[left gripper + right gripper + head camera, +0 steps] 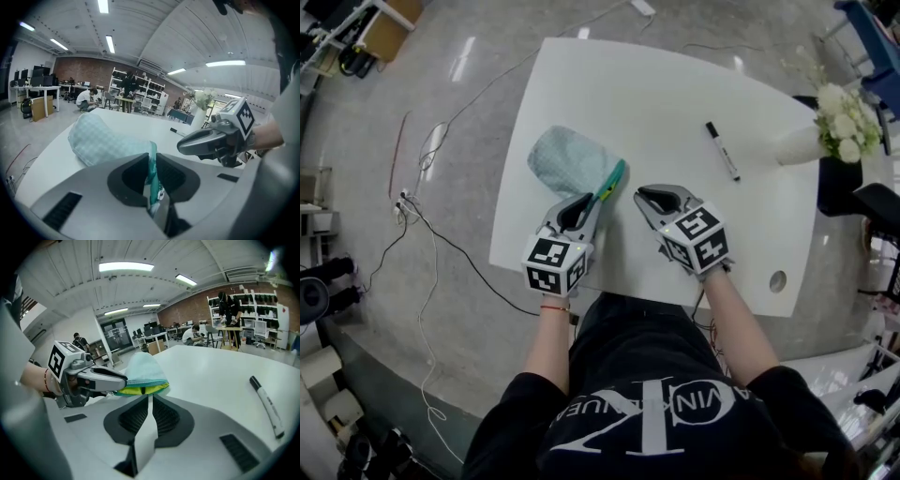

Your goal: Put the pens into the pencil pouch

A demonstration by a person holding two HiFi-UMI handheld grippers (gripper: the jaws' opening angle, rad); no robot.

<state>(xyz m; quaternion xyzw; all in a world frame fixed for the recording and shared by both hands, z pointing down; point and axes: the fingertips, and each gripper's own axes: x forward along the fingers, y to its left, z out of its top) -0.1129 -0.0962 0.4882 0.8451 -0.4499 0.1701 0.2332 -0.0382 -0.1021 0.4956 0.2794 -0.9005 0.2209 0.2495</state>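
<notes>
A pale green checked pencil pouch (570,161) lies on the white table (666,103), its teal zipper edge towards me. My left gripper (584,204) is shut on that edge; the left gripper view shows the teal rim pinched between the jaws of the left gripper (153,180). In the right gripper view the pouch mouth (140,389) gapes slightly and shows yellow lining. My right gripper (640,195) sits just right of the mouth, its jaws a narrow slit apart and empty, as the view from the right gripper (150,401) also shows. A black-capped white pen (723,151) lies to the far right, well apart from both.
A white vase with white flowers (830,129) stands at the table's right edge. A round hole (778,280) is in the table's near right corner. Cables (422,234) run over the floor on the left. People sit at distant desks (86,97).
</notes>
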